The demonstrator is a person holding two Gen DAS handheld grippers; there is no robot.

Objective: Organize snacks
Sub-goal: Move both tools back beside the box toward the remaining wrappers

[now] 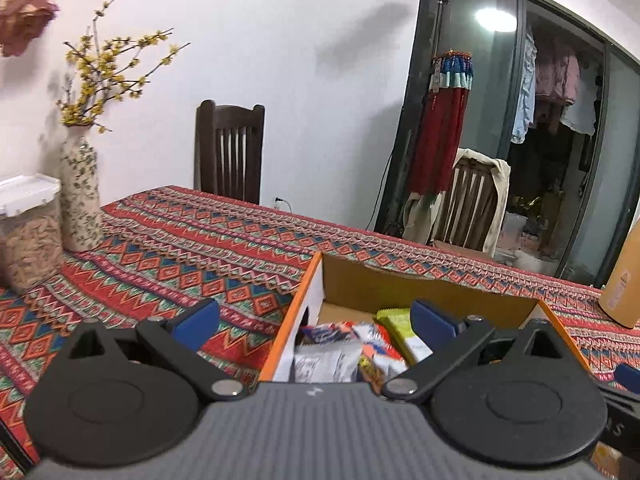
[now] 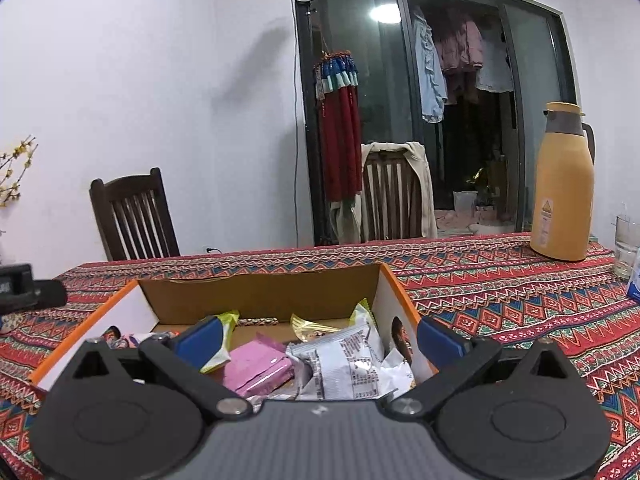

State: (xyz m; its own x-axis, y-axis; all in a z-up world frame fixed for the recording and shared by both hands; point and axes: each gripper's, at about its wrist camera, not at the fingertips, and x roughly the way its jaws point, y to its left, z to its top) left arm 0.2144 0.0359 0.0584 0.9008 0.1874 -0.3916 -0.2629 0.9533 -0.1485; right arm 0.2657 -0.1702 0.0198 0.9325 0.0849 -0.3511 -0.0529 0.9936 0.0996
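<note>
Snack packets fill the near part of an open cardboard box (image 2: 260,292) with orange rims, which sits on the patterned tabletop (image 1: 180,248). The right gripper (image 2: 318,340) hovers over the box with its blue fingers spread wide and nothing between them; below that gap lie a pink packet (image 2: 258,370), a white printed packet (image 2: 352,364) and a gold-edged wrapper (image 2: 308,326), with a yellow-green packet (image 2: 224,338) beside the left finger. The left gripper (image 1: 314,318) is likewise spread and empty, straddling the box's left wall, one finger over the cloth and the other over the box interior, where a green-and-white packet (image 1: 404,332) and several red, white and blue wrappers (image 1: 340,344) lie. Further back toward the tabletop's left edge stand a clear lidded container (image 1: 28,232) and a floral vase (image 1: 82,196) of yellow blossoms. Near the far right edge stands a yellow thermos jug (image 2: 562,184), with a drinking glass (image 2: 626,246) beside it. Beyond the far edge are two wooden chairs (image 2: 134,216), one draped with a pale garment.
</note>
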